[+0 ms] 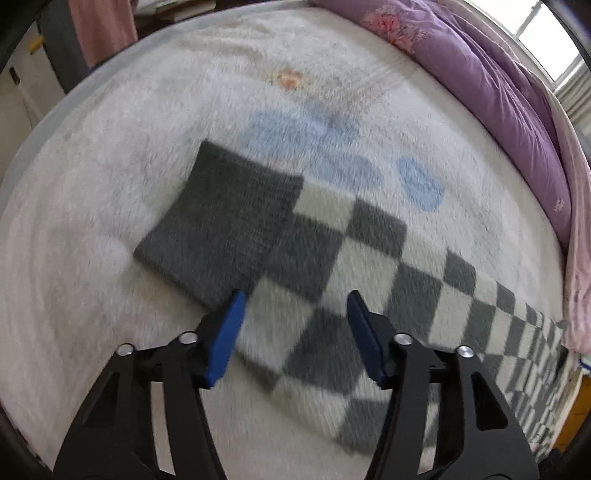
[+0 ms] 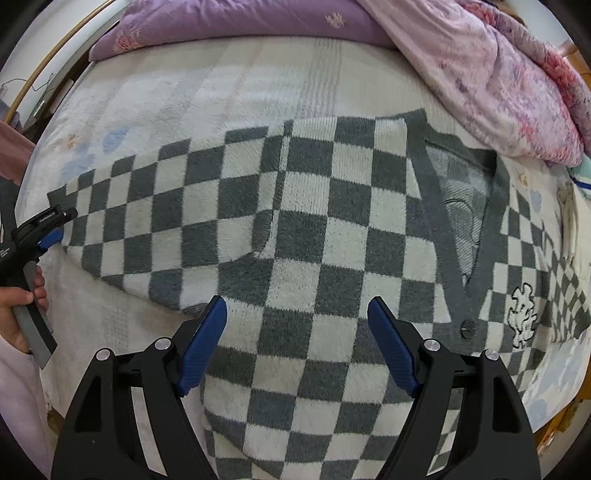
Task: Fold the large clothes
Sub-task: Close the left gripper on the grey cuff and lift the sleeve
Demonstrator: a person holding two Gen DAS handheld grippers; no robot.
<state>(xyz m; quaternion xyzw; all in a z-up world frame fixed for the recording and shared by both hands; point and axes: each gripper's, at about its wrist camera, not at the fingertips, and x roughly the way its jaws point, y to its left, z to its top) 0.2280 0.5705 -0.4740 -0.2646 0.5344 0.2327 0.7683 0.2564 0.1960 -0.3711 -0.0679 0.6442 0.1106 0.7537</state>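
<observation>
I am looking down my right gripper [image 2: 295, 325]: its blue pads are standing wide apart, hovering over the cardigan [image 2: 303, 229] with nothing between them. My left gripper [image 1: 295, 317] is showing its jaws partly open, gap clear, no cloth pinched; that view is smeared with blur.

The cardigan, a grey-and-white checked knit, is lying spread flat on the bed [image 2: 155, 96]. Under the left gripper the sleeve is running out to a plain grey cuff [image 1: 221, 229], which is resting on the white fuzzy blanket [image 1: 110, 184]. Under the right gripper the body is lying front up, with the grey V-neck band [image 2: 439, 236] to the right, one dark button [image 2: 467, 326] at its foot and a white embroidered patch [image 2: 522, 317] just beside it.

In the right view I am also seeing the left gripper at the far left edge, at the sleeve end, with a hand [image 2: 18, 314] wrapped round its handle.

Farther off, the blanket is showing faint blue prints [image 1: 419, 184]. Beyond the cardigan, a purple quilt [image 2: 240, 26] is lying along the far side of the bed, and a pink floral quilt [image 2: 491, 85] is heaped beside it, just past the neckline.
</observation>
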